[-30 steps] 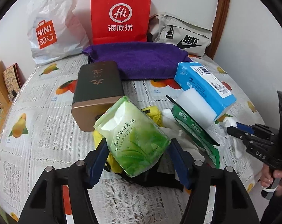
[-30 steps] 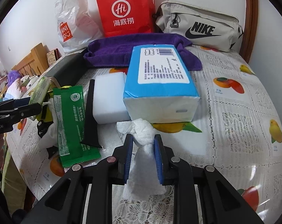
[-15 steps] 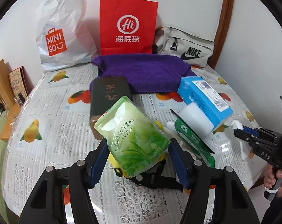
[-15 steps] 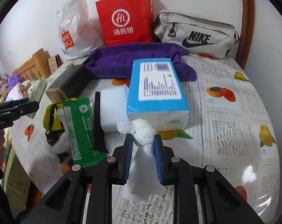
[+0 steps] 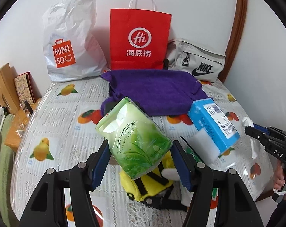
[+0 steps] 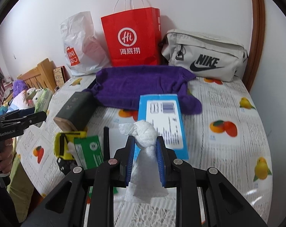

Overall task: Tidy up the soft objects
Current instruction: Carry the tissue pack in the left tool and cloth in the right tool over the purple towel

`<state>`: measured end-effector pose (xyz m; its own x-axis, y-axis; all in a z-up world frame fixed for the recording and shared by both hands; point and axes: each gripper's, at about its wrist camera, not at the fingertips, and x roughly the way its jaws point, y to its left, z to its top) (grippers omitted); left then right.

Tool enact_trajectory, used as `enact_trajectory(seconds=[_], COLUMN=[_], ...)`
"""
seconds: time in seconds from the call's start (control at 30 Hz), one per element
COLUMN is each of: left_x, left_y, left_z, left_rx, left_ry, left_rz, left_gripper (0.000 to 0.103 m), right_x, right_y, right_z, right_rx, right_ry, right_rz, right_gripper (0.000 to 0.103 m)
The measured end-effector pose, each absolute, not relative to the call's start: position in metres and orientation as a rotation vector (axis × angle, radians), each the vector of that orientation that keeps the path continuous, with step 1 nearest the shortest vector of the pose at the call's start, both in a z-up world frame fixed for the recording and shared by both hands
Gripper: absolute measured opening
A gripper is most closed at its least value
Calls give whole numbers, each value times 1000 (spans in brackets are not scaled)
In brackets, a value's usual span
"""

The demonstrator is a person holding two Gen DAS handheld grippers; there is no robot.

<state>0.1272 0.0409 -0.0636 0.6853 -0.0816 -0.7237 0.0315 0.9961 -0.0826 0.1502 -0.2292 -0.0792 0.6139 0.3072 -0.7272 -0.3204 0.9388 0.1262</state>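
Green tissue pack (image 5: 137, 138) and white knotted bag (image 6: 145, 132): both lifted off worktop (image 6: 228, 151) since 1 s ago.
Left claw (image 5: 140, 160) grips pack; right claw (image 6: 145, 152) pinches bag; both clear of clutter, ready to sort toward red bag (image 5: 140, 39).

Even, soft indoor light fills both fisheye views, throwing only faint shadows on the white wall (image 5: 199, 9). Edges bow sharply into black vignette corners. The blue tissue pack (image 6: 162, 119) is motion-blurred, and glare sheens the plastic table cover (image 5: 260, 162).
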Motion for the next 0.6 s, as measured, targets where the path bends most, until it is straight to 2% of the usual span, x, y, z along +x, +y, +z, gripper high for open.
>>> enact_trajectory(seconds=[0.6], left_x=[225], left_y=[64], left_z=[-64], left_rx=[-90], left_ry=[837], left_rz=[-48], left_gripper=[63], right_x=[260], right_y=[-202], right_z=[-68], right_rx=[-17], right_ry=[810], right_rz=[388], right_gripper=[23])
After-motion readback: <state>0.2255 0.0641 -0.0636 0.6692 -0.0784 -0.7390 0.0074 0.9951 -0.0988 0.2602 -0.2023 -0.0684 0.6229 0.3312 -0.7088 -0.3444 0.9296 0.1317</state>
